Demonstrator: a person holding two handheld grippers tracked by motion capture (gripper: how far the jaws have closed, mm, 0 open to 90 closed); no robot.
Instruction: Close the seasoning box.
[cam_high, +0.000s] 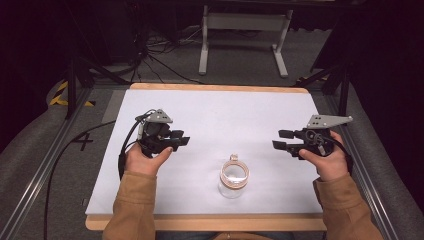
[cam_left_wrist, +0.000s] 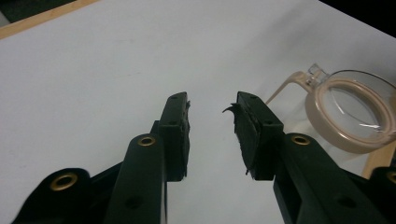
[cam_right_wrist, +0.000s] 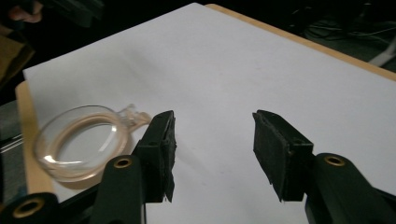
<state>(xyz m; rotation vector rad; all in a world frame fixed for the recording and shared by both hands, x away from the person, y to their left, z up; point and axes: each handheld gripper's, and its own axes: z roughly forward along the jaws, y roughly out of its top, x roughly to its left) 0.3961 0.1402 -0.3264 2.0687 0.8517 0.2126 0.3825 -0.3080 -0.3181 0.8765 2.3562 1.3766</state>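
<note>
A clear glass jar with a beige-rimmed hinged lid (cam_high: 233, 176) stands near the front middle of the white table top (cam_high: 215, 120). The same jar (cam_left_wrist: 345, 109) sits right of my left gripper's jaws, and the jar (cam_right_wrist: 79, 140) lies left of my right gripper's jaws. My left gripper (cam_high: 183, 141) hovers left of the jar, open, with nothing between its pads. On the jar's right, my right gripper (cam_high: 281, 139) is open and empty, jaws pointing left. In their own views the left gripper (cam_left_wrist: 211, 106) and right gripper (cam_right_wrist: 212, 122) both show bare table between their jaws.
The white sheet lies on a wooden board whose edge (cam_high: 210, 222) shows at the front. Metal rails (cam_high: 45, 165) run along both sides. A white frame stand (cam_high: 245, 35) and cables (cam_high: 155, 50) sit on the floor beyond the table.
</note>
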